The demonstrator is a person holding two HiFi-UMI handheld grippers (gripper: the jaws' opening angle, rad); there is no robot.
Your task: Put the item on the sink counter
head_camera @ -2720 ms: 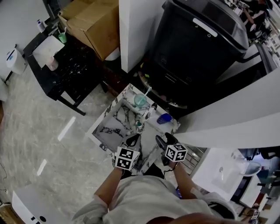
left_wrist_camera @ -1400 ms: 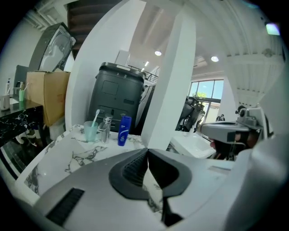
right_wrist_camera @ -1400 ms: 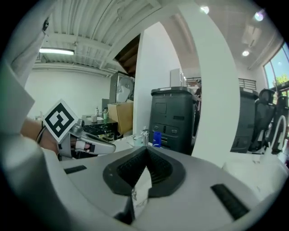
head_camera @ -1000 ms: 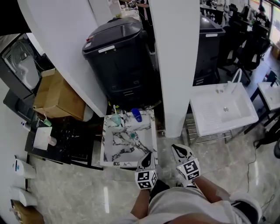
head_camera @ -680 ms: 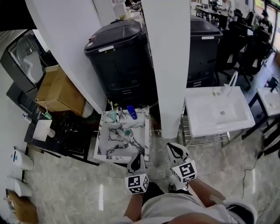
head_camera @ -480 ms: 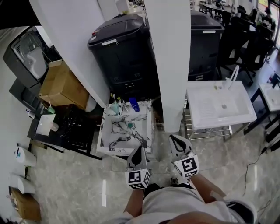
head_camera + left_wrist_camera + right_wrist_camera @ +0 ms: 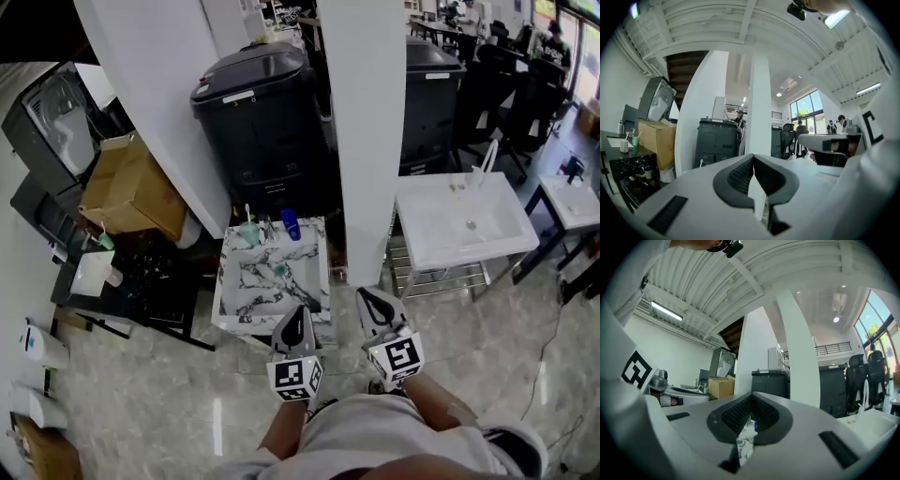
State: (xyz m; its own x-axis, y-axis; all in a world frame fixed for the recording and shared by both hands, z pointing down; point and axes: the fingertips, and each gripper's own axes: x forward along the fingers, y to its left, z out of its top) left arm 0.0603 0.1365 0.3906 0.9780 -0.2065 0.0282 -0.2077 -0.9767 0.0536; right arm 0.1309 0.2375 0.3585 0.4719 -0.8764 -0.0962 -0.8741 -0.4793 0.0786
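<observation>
The marble sink counter (image 7: 236,298) stands on the floor just ahead of me, at the foot of a white pillar (image 7: 361,141). On its back edge are a green cup with a toothbrush (image 7: 248,234) and a blue item (image 7: 292,225). A small teal piece (image 7: 278,270) lies in the basin. My left gripper (image 7: 298,311) hovers at the counter's near edge, shut and empty. My right gripper (image 7: 367,297) is held beside it over the floor, right of the counter, also shut with nothing in it. In the right gripper view the counter (image 7: 743,446) shows below the closed jaws.
A black bin (image 7: 262,122) stands behind the counter. A white washbasin on a stand (image 7: 464,220) is to the right of the pillar. A cardboard box (image 7: 127,187) and a black table (image 7: 122,272) are at the left. Polished floor (image 7: 141,394) lies around me.
Both grippers were over the counter's near edge 2.7 s ago and now sit just back from it, still shut. My head view has swung round and drifted slightly over the last second.
</observation>
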